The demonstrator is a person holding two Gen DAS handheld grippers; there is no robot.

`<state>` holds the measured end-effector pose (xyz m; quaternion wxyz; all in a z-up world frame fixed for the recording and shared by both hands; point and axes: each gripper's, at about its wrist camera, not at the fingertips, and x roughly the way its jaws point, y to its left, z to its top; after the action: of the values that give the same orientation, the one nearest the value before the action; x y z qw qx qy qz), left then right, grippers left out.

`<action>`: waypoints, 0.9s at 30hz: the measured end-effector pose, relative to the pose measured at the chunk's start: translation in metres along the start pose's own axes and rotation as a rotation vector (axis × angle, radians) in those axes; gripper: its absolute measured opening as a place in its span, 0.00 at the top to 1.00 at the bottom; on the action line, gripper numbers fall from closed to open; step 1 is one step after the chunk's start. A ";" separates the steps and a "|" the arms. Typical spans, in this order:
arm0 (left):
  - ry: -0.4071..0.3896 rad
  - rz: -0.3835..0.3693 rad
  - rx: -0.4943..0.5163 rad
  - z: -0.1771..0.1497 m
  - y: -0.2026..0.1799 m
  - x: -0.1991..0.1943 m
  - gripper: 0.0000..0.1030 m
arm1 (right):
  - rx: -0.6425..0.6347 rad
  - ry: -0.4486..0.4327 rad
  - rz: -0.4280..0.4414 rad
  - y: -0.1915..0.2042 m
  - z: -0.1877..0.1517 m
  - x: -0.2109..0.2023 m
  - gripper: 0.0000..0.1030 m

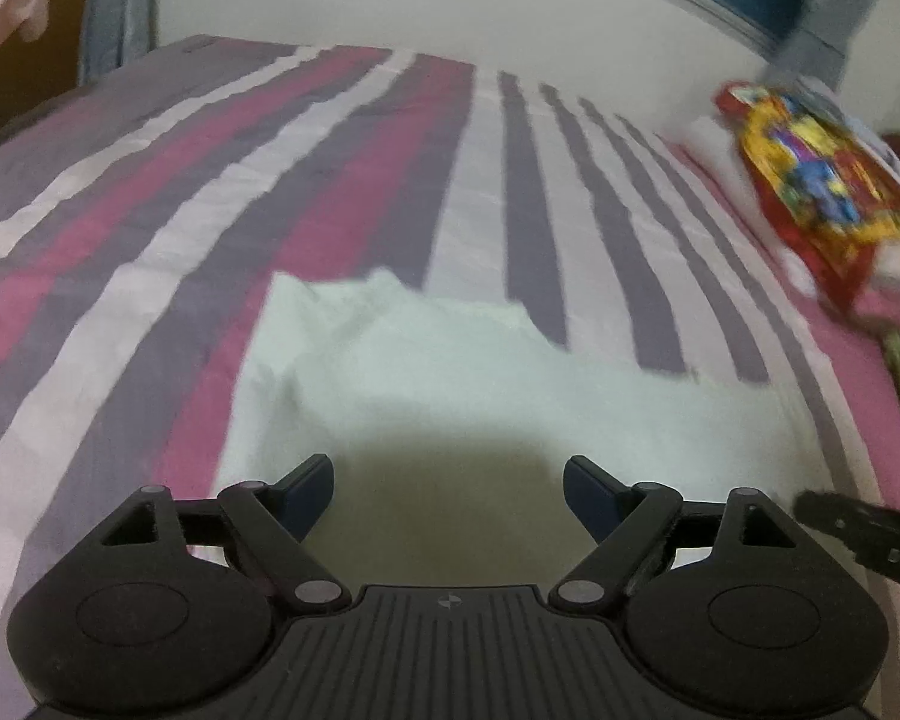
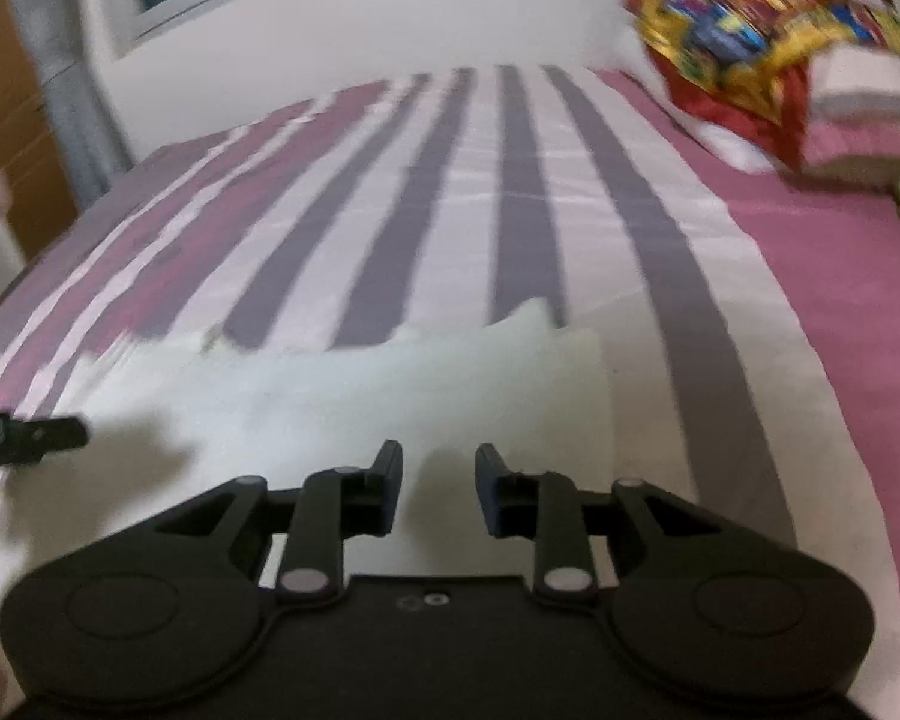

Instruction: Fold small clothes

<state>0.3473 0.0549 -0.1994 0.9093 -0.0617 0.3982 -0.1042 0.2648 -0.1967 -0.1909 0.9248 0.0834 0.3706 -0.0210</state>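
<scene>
- The left gripper [image 1: 448, 489] hangs low over the near part of the white garment [image 1: 450, 372], its two fingers spread wide apart with nothing between them; a dull shadow sits on the cloth right under the gap.
- The right gripper [image 2: 438, 489] is just beside it, over the same garment [image 2: 360, 384] toward its right-hand edge, fingers parted by a narrower gap and also holding nothing. Whether either one touches the cloth, I cannot tell.
- Each camera catches the tip of the other gripper at its frame edge, so the two are close together.
- The garment lies flat on the striped bedsheet [image 1: 342, 168], at the near side of the bed, already looking like a rough rectangle with a ragged, bumpy far edge.
- It looks thin, light and limp: it should lift with almost no effort, but will sag, crease and drag along the sheet rather than keep its shape.
- Best hold, to my eye, is a pinch on an edge or corner, one gripper at each end of the same side, so the fold comes over evenly.
- Farther off to the right sits a bright red-and-yellow printed cloth [image 2: 744, 42] on a pile, well apart from the work.
- Both views are blurred, so the finer seams are unreadable.
</scene>
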 end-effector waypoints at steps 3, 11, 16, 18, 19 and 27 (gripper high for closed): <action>0.052 0.022 0.041 -0.018 -0.002 0.004 0.19 | -0.099 0.010 -0.021 0.018 -0.022 -0.007 0.74; 0.066 0.022 0.016 -0.024 -0.004 -0.013 0.19 | -0.076 0.018 -0.053 0.016 -0.026 -0.017 0.71; 0.073 0.054 0.027 -0.046 -0.008 -0.010 0.19 | -0.093 0.034 -0.023 0.028 -0.039 -0.022 0.64; 0.076 0.063 0.055 -0.048 -0.012 -0.012 0.19 | -0.092 0.075 -0.037 0.027 -0.048 -0.015 0.64; 0.077 0.063 0.046 -0.048 -0.012 -0.015 0.19 | -0.095 0.091 -0.050 0.028 -0.053 -0.014 0.64; 0.097 0.063 0.026 -0.063 -0.010 -0.030 0.19 | -0.093 0.052 -0.003 0.037 -0.058 -0.040 0.61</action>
<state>0.2801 0.0501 -0.2186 0.8925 -0.0322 0.4420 -0.0837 0.1999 -0.1514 -0.1997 0.9178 0.0402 0.3950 -0.0030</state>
